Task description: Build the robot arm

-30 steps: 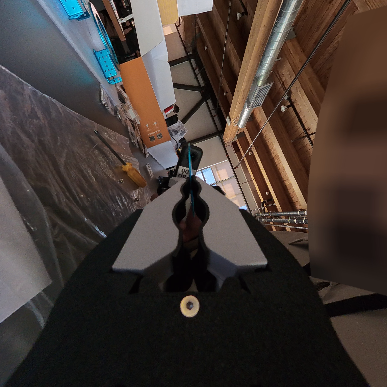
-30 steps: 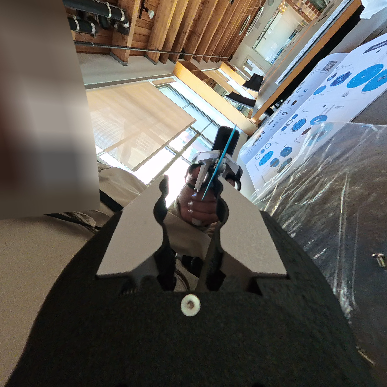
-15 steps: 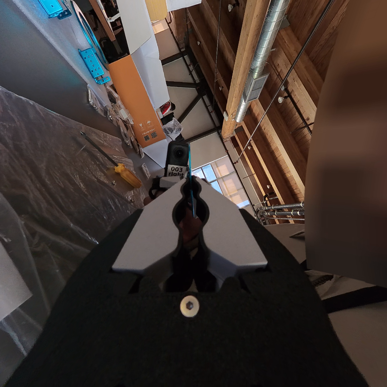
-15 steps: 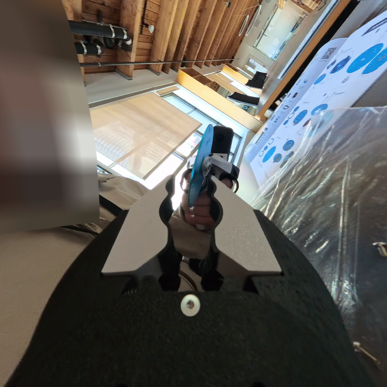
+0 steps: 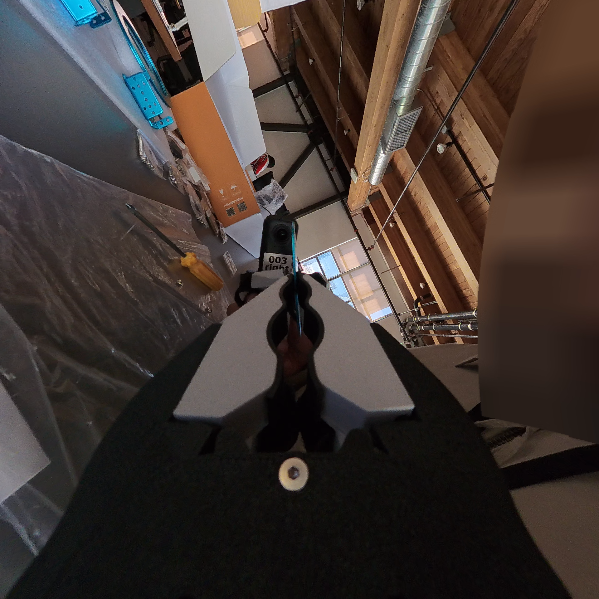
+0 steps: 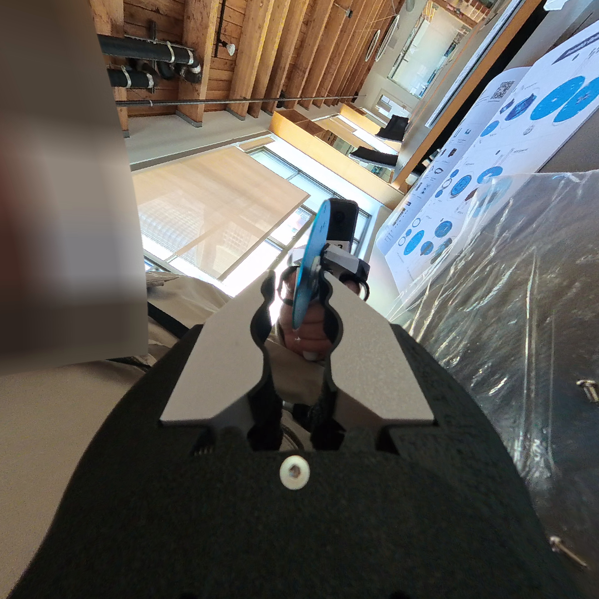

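My left gripper (image 5: 295, 278) is shut on a thin blue disc (image 5: 294, 252), seen edge-on and sticking out past the fingertips. Right behind it are the right gripper's camera (image 5: 277, 236) and its grey fingers, facing me. In the right wrist view the same blue disc (image 6: 311, 256) shows its face and a small silver hub. It stands between the fingertips of my right gripper (image 6: 296, 278), close to the right finger. The right jaws stand partly open, with a gap left of the disc. The left gripper (image 6: 343, 259) and a hand (image 6: 304, 337) holding it show behind the disc.
An orange-handled screwdriver (image 5: 197, 269) lies on a clear plastic sheet (image 5: 81, 259). Blue perforated brackets (image 5: 144, 95) and an orange-and-white box (image 5: 210, 146) stand farther off. A printed sheet with blue pictures (image 6: 486, 162) and loose screws (image 6: 588, 389) lie on the table. Less than 4 cm separates the two grippers' tips.
The right gripper's jaws have narrowed around the disc. The grippers came closer together, and in the right wrist view the disc turned from edge-on to showing its face.
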`<state>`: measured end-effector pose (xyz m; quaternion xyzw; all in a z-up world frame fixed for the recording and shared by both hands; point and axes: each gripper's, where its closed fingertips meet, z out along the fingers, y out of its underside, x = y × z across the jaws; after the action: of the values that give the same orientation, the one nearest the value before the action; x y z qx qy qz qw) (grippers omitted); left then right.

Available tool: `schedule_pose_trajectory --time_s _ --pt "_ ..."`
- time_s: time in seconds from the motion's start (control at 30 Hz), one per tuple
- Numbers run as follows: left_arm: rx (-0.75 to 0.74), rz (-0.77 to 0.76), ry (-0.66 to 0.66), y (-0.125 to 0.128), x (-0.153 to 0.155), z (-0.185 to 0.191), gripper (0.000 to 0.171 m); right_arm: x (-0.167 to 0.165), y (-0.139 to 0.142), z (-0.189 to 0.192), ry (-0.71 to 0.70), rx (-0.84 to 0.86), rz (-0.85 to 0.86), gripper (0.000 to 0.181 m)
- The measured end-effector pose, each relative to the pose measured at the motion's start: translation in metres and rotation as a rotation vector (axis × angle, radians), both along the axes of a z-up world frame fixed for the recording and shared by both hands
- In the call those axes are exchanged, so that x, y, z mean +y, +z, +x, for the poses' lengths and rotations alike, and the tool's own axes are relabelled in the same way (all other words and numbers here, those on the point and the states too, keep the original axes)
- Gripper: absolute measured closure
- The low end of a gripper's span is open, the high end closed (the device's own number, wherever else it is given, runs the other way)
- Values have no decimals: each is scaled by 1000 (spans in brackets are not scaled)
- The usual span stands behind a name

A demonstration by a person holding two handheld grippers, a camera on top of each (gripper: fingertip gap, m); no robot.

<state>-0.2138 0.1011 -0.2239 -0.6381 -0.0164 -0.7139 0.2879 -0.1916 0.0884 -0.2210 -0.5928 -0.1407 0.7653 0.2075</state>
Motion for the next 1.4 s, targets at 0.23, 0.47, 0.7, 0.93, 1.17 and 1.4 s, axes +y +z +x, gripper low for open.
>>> schedule_pose_trajectory --time_s 0.23,0.47,0.7,0.93,1.17,1.4 --pt "6 -14 4 -3 1 2 171 2 -4 -1 -12 -18 -10 158" --pt "-28 -77 14 -11 4 4 171 8 -16 0 -25 -55 -74 171" --pt "-20 -73 23 -12 5 5 171 10 -19 1 -28 -70 -83 173" --pt "15 -33 36 -10 4 8 171 10 -19 2 -29 -63 -100 173" --pt "20 -39 25 -11 5 8 170 11 -22 2 -36 -114 -96 176" --pt "28 -47 16 -12 6 10 170 13 -24 4 -54 -129 -112 177"
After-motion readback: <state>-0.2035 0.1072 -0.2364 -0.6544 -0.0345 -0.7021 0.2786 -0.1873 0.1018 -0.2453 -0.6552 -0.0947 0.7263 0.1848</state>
